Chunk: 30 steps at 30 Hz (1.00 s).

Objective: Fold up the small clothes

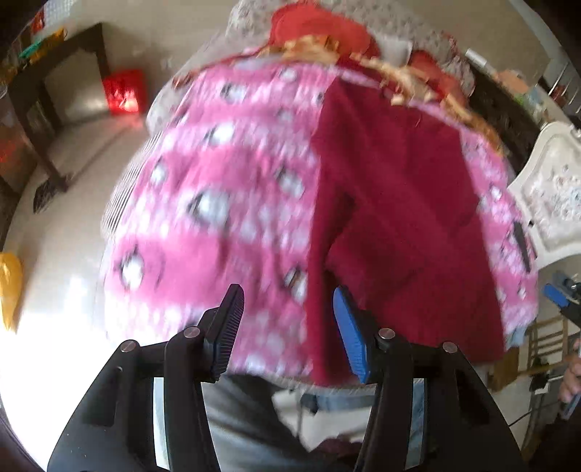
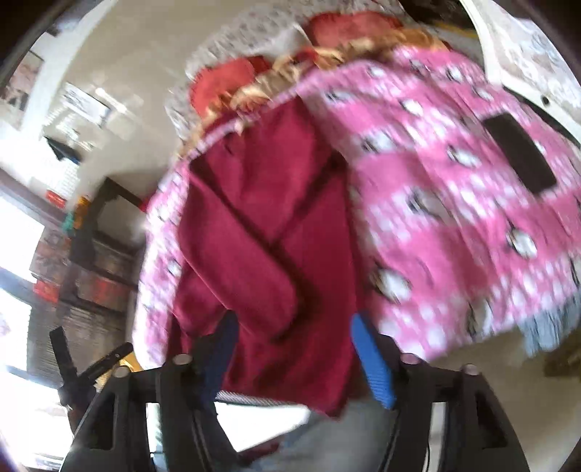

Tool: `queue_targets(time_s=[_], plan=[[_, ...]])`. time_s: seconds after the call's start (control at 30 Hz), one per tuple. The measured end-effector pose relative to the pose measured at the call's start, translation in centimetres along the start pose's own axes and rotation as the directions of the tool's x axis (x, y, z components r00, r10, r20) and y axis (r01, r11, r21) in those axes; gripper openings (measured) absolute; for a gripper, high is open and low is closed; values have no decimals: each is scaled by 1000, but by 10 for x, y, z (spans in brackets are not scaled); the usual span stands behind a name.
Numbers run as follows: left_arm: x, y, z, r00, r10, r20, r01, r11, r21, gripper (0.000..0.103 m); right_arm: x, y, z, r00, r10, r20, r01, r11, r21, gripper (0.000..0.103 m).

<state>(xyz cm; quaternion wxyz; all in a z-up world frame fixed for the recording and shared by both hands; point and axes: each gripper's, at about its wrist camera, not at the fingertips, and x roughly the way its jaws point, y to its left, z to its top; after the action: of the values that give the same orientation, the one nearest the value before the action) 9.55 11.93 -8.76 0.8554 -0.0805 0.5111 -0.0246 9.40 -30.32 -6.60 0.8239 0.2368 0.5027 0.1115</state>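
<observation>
Nearest the left wrist camera, the left gripper (image 1: pixel 287 301) stands with its jaws apart, one black pad and one blue, and nothing is between them. Beyond the tips, a dark red garment (image 1: pixel 395 203) lies spread on a pink blanket (image 1: pixel 218 203) printed with white and black figures. The blanket covers a raised surface; whether that is a worktop or a bed cannot be told. Both pictures are blurred, so finer detail of the cloth is lost.

The garment looks partly folded, with one long padded part, perhaps a sleeve, lying across its body in the right wrist view. Its near hem reaches the blanket's near edge. The right gripper (image 2: pixel 294 326) also has its jaws apart, both pads clear of the cloth, with the dark red garment (image 2: pixel 268 225) showing behind and between them but not pinched.

At the far end of the blanket, a heap of orange-red and gold fabric (image 1: pixel 326 32) sits on a pale patterned cover. A flat black rectangular object (image 2: pixel 519 156) rests on the pink blanket (image 2: pixel 454 218), to the garment's right. A white ornate chair back (image 1: pixel 555 188) stands beside the blanket's right edge. On the pale floor to the left are a red box (image 1: pixel 123 90) and a dark table (image 1: pixel 61 90).
</observation>
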Motion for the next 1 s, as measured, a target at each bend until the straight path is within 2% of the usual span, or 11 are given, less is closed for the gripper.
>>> queue_targets(time_s=[0.13,0.23,0.4,0.63,0.8,0.9,1.0], plan=[[13,-29,49,999,-35,19,35,999,27,51,13,18,33,1000,5,17,-5,999,-37,67],[22,-36,83,997,-59,45,57,997,43,51,23,25,63,999,4,38,-2,999,-52,67],[58,-47,149,998,-45,51,41,996,77,51,34,20,113,999,8,50,-4,998,-67,67],[121,-57,234,999,-18,32,13,992,125,51,83,15,199,999,-34,-8,32,987,-156,67],[167,-63,283,999,-52,0,51,991,121,51,132,13,250,997,-36,-70,22,981,-191,66],[200,-68,305,1000,-11,-21,13,992,122,51,165,15,275,994,-66,-91,46,976,-213,56],[230,-67,322,998,-8,-55,14,995,104,51,193,11,298,992,-62,-110,40,980,-193,48]])
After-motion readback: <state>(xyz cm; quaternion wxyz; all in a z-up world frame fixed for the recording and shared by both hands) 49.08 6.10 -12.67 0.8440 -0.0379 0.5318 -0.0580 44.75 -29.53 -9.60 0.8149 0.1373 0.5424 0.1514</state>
